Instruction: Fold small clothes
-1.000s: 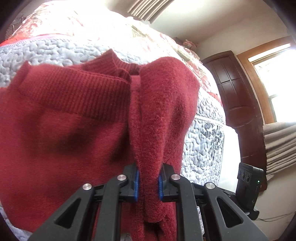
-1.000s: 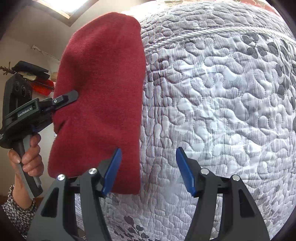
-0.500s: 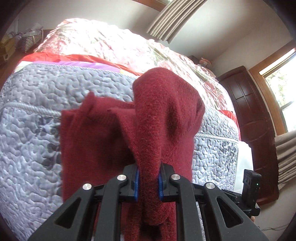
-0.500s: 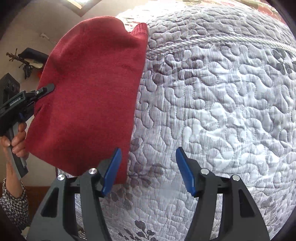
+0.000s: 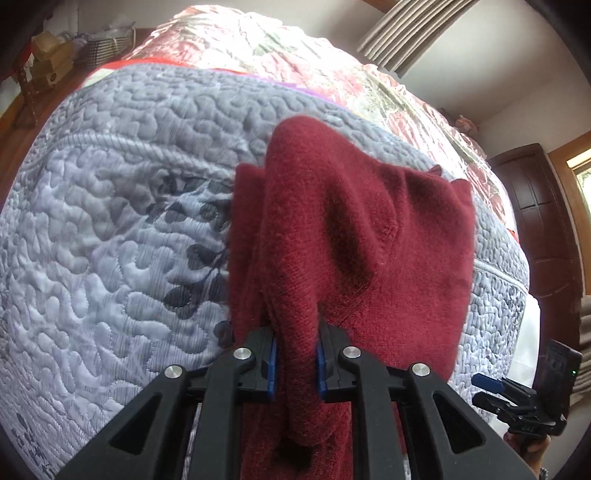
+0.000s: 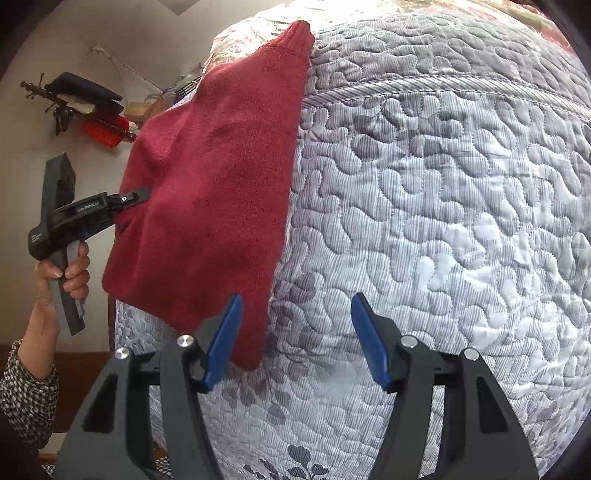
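The left gripper has its two black arms close together, and its blue pads pinch a thick bunch of the dark red knitted sweater. The soft wool squeezes up between the pads and spreads out above them in big folds. Some of it also hangs down below the pads. From the right wrist camera, the sweater hangs in the air like a flag, held at its left edge by the left gripper. Its ribbed cuff points up toward the top of the bed. The right edge of the sweater hangs just in front of the side of the bed.

The bed is covered with a pale grey quilted blanket that has wavy stitching and dark leaf prints near the bottom. Farther back lies a shiny pink flowered cover.

The right gripper is wide open and holds nothing. Its left blue pad sits just in front of the bottom corner of the sweater, and the blanket shows in the gap between the pads.

A person's hand grips the grey handle of the left gripper, and a checked sleeve covers the wrist below it. A dark wooden door stands at the right side of the room.
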`<state>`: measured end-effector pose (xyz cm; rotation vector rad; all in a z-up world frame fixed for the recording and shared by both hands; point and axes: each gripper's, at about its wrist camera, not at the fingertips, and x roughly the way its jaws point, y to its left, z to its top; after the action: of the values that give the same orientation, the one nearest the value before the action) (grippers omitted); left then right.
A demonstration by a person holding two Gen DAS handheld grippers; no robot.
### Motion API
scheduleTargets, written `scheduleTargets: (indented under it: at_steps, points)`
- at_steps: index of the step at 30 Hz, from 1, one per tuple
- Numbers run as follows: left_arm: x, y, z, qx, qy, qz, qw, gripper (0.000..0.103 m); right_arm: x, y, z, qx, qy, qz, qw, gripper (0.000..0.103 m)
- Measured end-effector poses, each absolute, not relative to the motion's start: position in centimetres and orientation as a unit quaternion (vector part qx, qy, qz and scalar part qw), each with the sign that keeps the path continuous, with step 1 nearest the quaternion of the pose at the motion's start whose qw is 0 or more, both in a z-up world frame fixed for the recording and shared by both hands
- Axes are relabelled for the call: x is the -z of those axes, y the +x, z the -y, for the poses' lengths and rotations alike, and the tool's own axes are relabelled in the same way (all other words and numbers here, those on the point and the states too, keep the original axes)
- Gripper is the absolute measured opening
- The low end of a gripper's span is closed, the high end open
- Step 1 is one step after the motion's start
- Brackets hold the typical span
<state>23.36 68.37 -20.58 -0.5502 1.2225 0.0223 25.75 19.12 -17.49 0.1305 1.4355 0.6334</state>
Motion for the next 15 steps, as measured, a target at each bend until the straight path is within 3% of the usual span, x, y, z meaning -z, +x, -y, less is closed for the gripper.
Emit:
scheduleTargets:
  at_steps: [7,11,13,15]
  points:
    - [21.2,22.5,-69.1,-0.011,-0.258,-0.559,0.788,0.019,18.0,23.5,-23.8,-0.292,0.045,-0.649,0.701,0.061]
    - [19.7,21.7,-68.7,-0.026,-0.223,-0.564,0.795,0.038,18.1,22.7,-25.2,-0.299,0.042,-0.652,0.696,0.061]
    - [18.5,20.2,-68.5,-0.021,-0.225,-0.565,0.793,0.055,18.3,22.4,-26.6,-0.301,0.042,-0.652,0.695,0.061]
    - [17.7,18.4,-68.0,-0.013,-0.227,-0.566,0.792,0.061,18.7,21.8,-27.5,-0.304,0.045,-0.653,0.692,0.062]
